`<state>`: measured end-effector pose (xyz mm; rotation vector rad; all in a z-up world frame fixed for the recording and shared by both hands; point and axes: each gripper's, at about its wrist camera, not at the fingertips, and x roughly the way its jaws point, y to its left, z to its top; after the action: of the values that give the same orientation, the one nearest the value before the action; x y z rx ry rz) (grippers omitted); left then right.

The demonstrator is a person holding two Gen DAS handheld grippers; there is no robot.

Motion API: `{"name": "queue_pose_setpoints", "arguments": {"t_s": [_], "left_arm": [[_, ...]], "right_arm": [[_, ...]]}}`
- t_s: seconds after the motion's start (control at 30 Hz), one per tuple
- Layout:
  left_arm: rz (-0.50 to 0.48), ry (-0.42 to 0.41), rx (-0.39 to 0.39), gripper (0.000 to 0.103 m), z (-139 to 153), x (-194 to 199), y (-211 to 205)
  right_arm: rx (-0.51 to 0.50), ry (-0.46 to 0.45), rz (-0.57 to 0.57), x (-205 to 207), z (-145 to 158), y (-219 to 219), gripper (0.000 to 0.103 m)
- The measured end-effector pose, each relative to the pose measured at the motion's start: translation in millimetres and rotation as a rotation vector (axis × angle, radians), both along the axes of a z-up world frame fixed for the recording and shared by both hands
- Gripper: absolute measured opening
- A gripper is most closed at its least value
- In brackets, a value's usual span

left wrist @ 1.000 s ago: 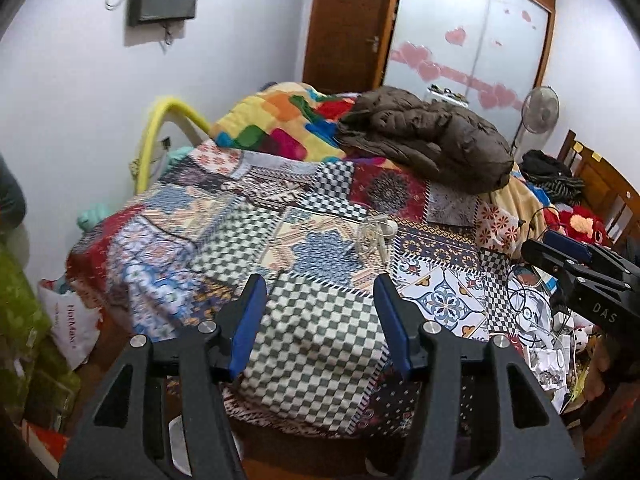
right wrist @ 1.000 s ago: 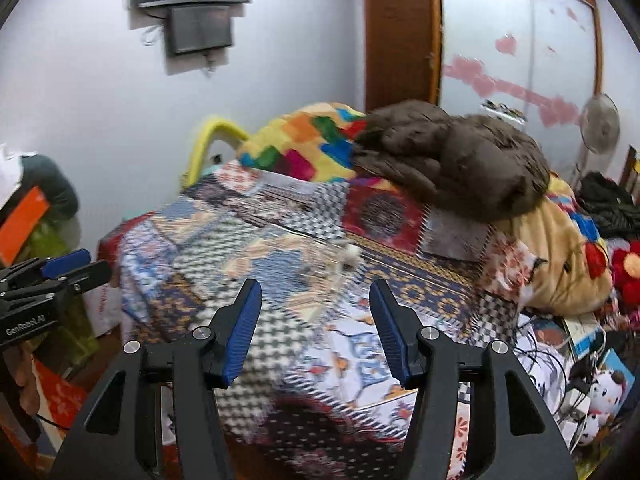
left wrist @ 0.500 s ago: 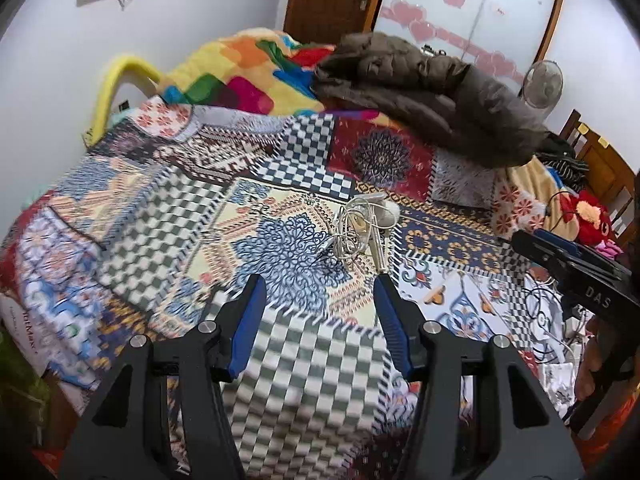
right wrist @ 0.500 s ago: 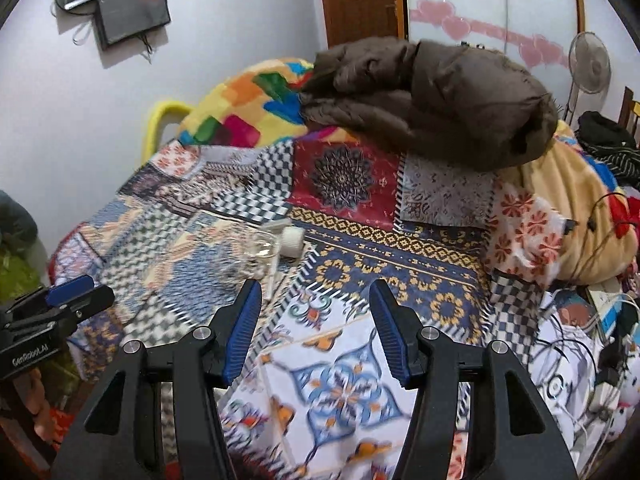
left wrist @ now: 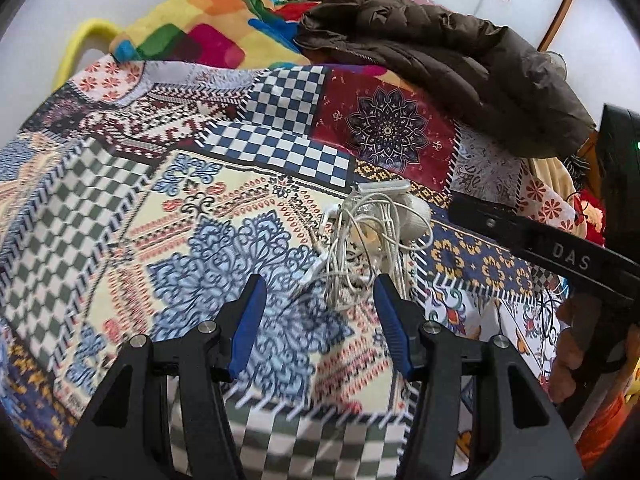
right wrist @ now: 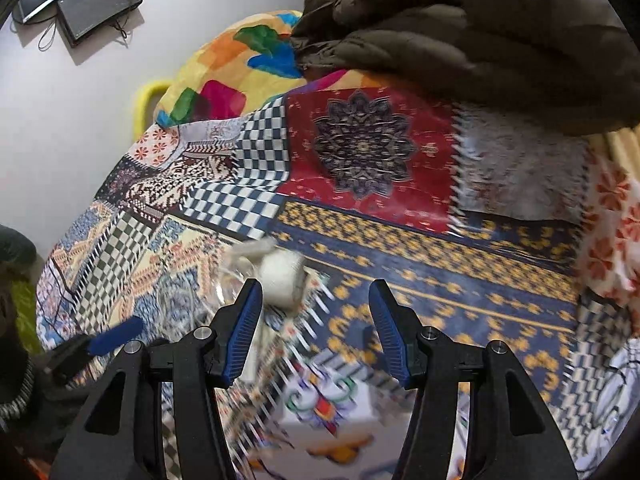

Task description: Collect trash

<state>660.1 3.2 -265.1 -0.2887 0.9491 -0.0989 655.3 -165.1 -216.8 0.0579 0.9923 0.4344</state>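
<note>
A tangle of white cables (left wrist: 360, 244) with a clear wrapper lies on the patterned bedspread (left wrist: 140, 208), beside a white roll (left wrist: 416, 216) and a flat white strip (left wrist: 382, 187). My left gripper (left wrist: 318, 308) is open and empty, its tips just short of the tangle. My right gripper (right wrist: 316, 312) is open and empty, with the white roll (right wrist: 282, 276) just ahead of its left finger. The right gripper also shows at the right of the left wrist view (left wrist: 560, 256). The left gripper's blue tip shows in the right wrist view (right wrist: 114, 336).
A brown padded jacket (left wrist: 440, 64) and a bright multicoloured blanket (left wrist: 208, 28) lie at the far end of the bed. A yellow bed rail (left wrist: 84, 40) stands at the left by the white wall. A dark screen (right wrist: 100, 4) hangs on the wall.
Both grippers have moved forward and down over the bed towards the cable tangle and white roll, which now lie much closer. Both stayed open.
</note>
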Motion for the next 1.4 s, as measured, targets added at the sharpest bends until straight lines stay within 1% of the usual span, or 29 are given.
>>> {"name": "queue_pose_setpoints", "arguments": {"t_s": [0.13,0.2,0.23,0.27,0.3,0.33,0.4,0.47,0.57,0.67,0.8,0.93,0.97,1.0,1.13,1.27,1.33,1.4], "left_arm": [[-0.010,0.004,-0.042,0.055,-9.8,11.4,0.0],[-0.014,0.004,-0.058,0.049,-14.2,15.0,-0.3],[-0.021,0.006,-0.064,0.042,-15.5,16.0,-0.7],[-0.034,0.009,-0.073,0.034,-17.2,17.0,-1.4],[-0.046,0.010,-0.080,0.029,-18.5,17.6,-2.3],[-0.060,0.011,-0.086,0.021,-19.5,18.2,-3.7],[-0.071,0.012,-0.080,0.013,-20.1,19.1,-6.0],[-0.068,0.007,-0.050,0.006,-18.7,17.5,-8.1],[-0.067,-0.007,-0.045,0.003,-13.9,12.0,-7.7],[-0.054,-0.029,-0.014,0.003,-6.8,3.8,-5.7],[-0.030,-0.053,0.004,0.003,2.4,-6.5,1.9],[-0.010,-0.071,0.000,0.003,11.6,-13.6,11.5],[-0.006,-0.074,-0.004,0.003,13.9,-14.8,13.2],[-0.007,-0.079,-0.012,0.003,17.1,-16.6,15.5],[-0.030,-0.097,-0.054,0.003,30.9,-27.4,20.4],[-0.077,-0.087,-0.082,0.003,37.9,-38.6,16.1],[-0.107,-0.058,-0.086,0.003,34.9,-45.7,12.1],[-0.128,-0.024,-0.071,0.003,28.6,-52.4,8.4]], "right_arm": [[0.001,0.032,0.012,12.4,-12.5,13.2,0.044],[0.014,0.049,0.025,16.4,-18.1,16.9,0.039],[0.029,0.058,0.031,17.1,-19.0,17.4,0.037],[0.043,0.061,0.041,16.8,-18.3,18.2,0.029],[0.053,0.067,0.056,16.2,-17.1,19.4,0.022],[0.055,0.074,0.070,15.3,-15.1,21.4,0.019],[0.034,0.072,0.075,14.2,-13.7,26.3,0.019],[0.034,0.083,0.089,14.0,-13.8,30.2,0.019],[0.038,0.088,0.073,14.5,-15.2,31.0,0.019],[0.050,0.109,0.076,17.5,-19.5,33.5,0.019],[0.034,0.097,0.074,19.2,-21.7,36.9,0.019],[0.011,0.077,0.088,15.8,-21.4,39.3,0.016],[0.004,0.068,0.087,13.2,-20.8,38.8,0.012],[0.005,0.066,0.090,11.1,-20.5,37.9,0.009],[0.007,0.056,0.095,-3.0,-15.6,27.8,0.008],[0.004,0.047,0.106,-23.7,-7.0,16.7,0.008],[-0.007,0.052,0.125,-34.0,-5.4,13.2,0.008],[-0.032,0.067,0.161,-46.8,-6.8,11.7,0.008]]}}
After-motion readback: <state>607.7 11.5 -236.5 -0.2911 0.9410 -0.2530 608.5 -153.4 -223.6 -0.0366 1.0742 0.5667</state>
